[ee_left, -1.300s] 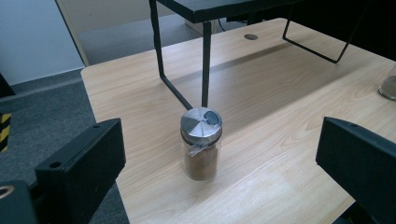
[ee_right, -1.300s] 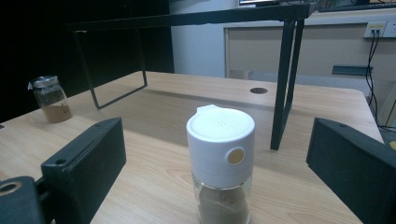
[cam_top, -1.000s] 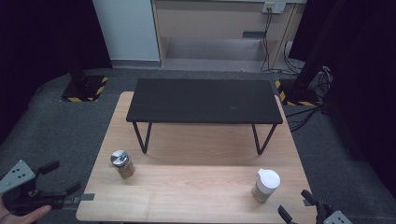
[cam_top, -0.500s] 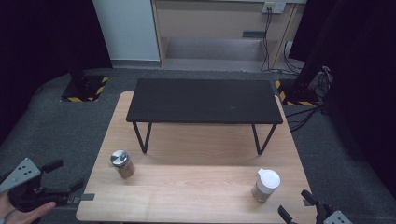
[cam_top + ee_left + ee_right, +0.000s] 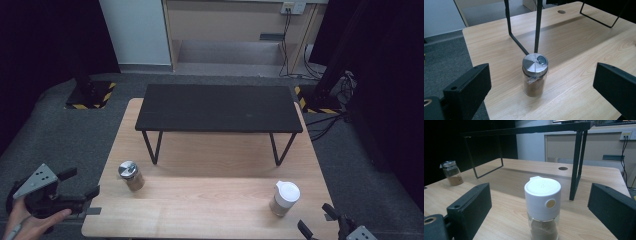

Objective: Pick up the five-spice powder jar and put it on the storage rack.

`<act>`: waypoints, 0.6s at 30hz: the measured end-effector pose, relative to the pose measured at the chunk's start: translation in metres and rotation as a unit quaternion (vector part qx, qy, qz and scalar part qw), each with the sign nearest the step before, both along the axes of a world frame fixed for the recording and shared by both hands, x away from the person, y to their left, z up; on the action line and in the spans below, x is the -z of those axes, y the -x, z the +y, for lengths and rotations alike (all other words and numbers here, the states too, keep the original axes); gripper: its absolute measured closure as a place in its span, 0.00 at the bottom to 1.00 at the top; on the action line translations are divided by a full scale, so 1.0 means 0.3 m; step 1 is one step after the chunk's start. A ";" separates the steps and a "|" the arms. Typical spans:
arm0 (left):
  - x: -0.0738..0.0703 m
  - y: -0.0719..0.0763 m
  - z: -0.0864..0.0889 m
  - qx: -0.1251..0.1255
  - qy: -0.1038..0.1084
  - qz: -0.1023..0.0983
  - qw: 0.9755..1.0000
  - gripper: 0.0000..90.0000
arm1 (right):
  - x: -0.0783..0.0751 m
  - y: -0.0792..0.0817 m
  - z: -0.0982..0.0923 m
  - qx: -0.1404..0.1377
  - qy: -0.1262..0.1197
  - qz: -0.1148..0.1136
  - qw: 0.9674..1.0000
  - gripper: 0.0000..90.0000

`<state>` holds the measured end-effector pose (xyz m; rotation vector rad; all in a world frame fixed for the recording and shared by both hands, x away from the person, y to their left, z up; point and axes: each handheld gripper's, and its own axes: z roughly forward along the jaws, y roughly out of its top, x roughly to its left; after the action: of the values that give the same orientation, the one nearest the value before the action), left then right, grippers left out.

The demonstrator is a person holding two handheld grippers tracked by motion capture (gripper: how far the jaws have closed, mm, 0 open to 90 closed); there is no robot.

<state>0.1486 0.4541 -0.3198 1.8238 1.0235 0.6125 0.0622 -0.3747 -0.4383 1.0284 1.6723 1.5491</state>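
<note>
High view: the steel-lidded jar [image 5: 130, 175] of brown powder stands upright near the wooden worktop's [image 5: 210, 210] left front edge, and the white-capped jar [image 5: 285, 198] stands at the right front. A black stand [image 5: 218, 107] sits behind both. The left tool [image 5: 80, 183] gapes wide, just off the worktop's left edge. The right tool [image 5: 315, 222] at the front edge is wide too, empty. The left gripper view reveals a window in the steel lid [image 5: 535, 63]; the right gripper view shows a yellow dot on the white cap [image 5: 542, 197].
</note>
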 end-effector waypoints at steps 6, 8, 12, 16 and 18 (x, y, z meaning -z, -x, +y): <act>0.020 -0.046 -0.015 0.000 -0.001 0.009 1.000 0.01 | 0.001 0.001 -0.001 0.001 -0.001 0.000 1.000 0.06; 0.031 -0.073 -0.028 0.002 -0.009 0.015 1.000 0.01 | 0.000 0.001 -0.001 0.000 -0.001 0.000 1.000 0.06; 0.051 -0.117 -0.051 0.004 -0.019 0.023 1.000 0.01 | 0.000 0.001 0.000 0.001 0.000 0.000 1.000 0.06; 0.070 -0.162 -0.078 0.006 -0.030 0.031 0.999 0.02 | 0.000 0.003 0.000 0.001 -0.001 0.001 1.000 0.06; 0.080 -0.186 -0.090 0.010 -0.033 0.036 0.999 0.02 | 0.000 0.003 -0.001 0.002 -0.001 0.000 1.000 0.06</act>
<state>0.2045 0.4271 -0.3437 1.9237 1.0418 0.5795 0.0613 -0.3749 -0.4383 1.0322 1.6691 1.5488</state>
